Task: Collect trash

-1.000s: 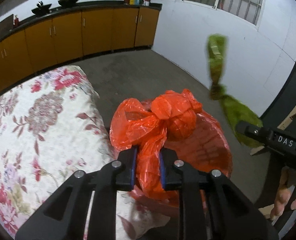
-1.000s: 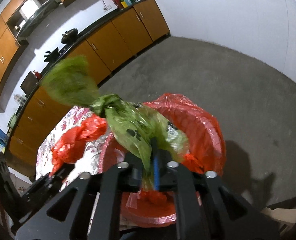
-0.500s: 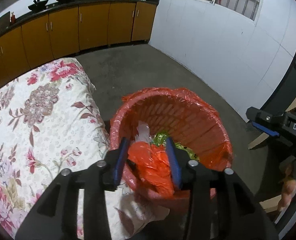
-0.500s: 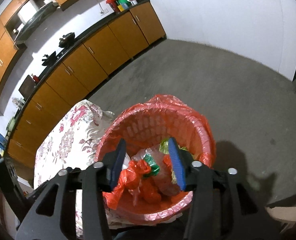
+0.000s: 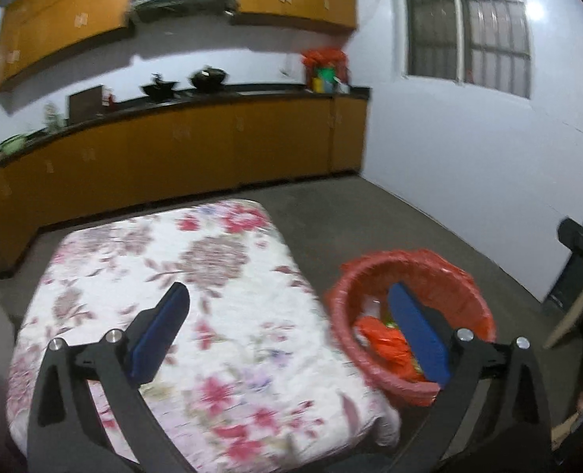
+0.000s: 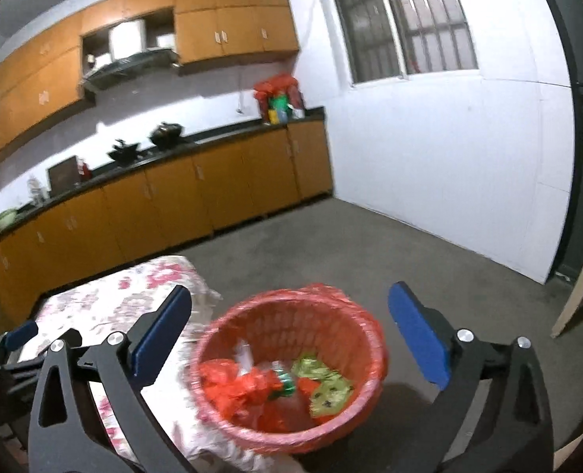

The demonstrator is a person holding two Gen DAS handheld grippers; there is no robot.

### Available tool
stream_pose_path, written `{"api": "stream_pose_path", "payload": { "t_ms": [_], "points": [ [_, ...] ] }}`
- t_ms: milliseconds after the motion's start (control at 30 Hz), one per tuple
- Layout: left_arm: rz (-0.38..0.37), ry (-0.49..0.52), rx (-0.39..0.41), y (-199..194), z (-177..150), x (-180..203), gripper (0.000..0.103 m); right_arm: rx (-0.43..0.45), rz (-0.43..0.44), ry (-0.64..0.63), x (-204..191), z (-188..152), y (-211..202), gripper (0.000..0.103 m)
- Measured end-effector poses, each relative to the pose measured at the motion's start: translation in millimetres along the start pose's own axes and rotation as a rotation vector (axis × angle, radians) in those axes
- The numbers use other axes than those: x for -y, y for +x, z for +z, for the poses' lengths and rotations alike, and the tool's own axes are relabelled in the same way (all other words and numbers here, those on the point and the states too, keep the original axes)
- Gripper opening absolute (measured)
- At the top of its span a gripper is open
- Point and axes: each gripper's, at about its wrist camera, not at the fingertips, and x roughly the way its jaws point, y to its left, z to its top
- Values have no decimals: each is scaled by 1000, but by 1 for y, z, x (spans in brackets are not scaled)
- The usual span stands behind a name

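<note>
Kitchen floor: both tongs, left [image 5: 287, 331] and right [image 6: 289, 331], just sprang wide, empty; red basket [image 6: 354, 315] overhanging the bed [image 5: 165, 276] could tip.

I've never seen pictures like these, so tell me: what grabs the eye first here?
Probably the red basket lined with red plastic, standing on the grey floor beside the flowered bedspread, with a crumpled red bag and a green wrapper inside. Next, the black, blue-padded left claw and right claw, both wide open and empty. Behind runs a row of orange cabinets.
</note>
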Motion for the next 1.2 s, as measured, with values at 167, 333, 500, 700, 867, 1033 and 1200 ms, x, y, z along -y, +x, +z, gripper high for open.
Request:
{"api": "stream_pose_path", "payload": {
  "t_ms": [167,333,500,700,867,1033,1200],
  "points": [
    [110,-38,53,-33,-15,-26,99,-41,-10,-56,-23,-14,-16,101],
    [186,-53,87,-62,-31,-42,99,-32,-11,-114,-42,-30,-31,101],
    [205,-73,89,-78,-42,-50,99,-27,-22,-167,-60,-43,-44,101],
    [220,-75,88,-90,-51,-51,99,-53,-25,-178,-70,-52,-51,101],
    [232,-83,93,-99,-57,-52,99,-47,-46,-186,-75,-59,-58,101],
    [261,-73,108,-108,-61,-47,99,-43,-70,-186,-75,-63,-62,101],
    [270,-83,93,-109,-66,-46,99,-51,-83,-183,-74,-66,-64,101]
  ]
}}
